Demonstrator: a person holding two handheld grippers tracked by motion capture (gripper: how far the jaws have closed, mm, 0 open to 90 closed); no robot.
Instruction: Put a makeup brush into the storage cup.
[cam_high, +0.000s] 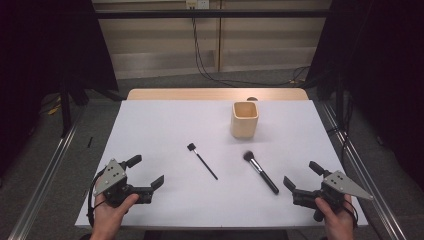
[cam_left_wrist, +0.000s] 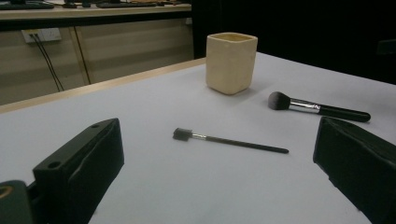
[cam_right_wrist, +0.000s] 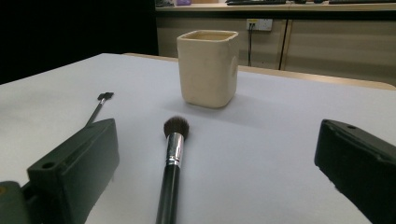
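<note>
Looking down from the high view, the white bench (cam_high: 165, 125) carries a cream square cup (cam_high: 245, 120) toward its far side, a thin black spoolie brush (cam_high: 202, 160) near the middle and a thicker powder brush (cam_high: 260, 172) to its right, both lying flat and apart from each other. The left claw (cam_high: 146, 172) sits at the near left corner in a person's hand, jaws spread wide and holding nothing, well apart from the spoolie brush. The right claw (cam_high: 303, 175) sits at the near right corner, likewise released, with the butt of the powder brush's handle just beside its nearer jaw. From the left gripper view, the spoolie brush (cam_left_wrist: 229, 140) lies crosswise between and beyond the two black jaws, the powder brush (cam_left_wrist: 317, 109) farther off to the right, and the cup (cam_left_wrist: 231, 63) stands upright behind them. From the right gripper view, the powder brush (cam_right_wrist: 172, 168) points its bristles toward the cup (cam_right_wrist: 208, 74), its handle running down between the parted jaws without touching either, while the spoolie brush (cam_right_wrist: 99, 106) lies off to the left.
</note>
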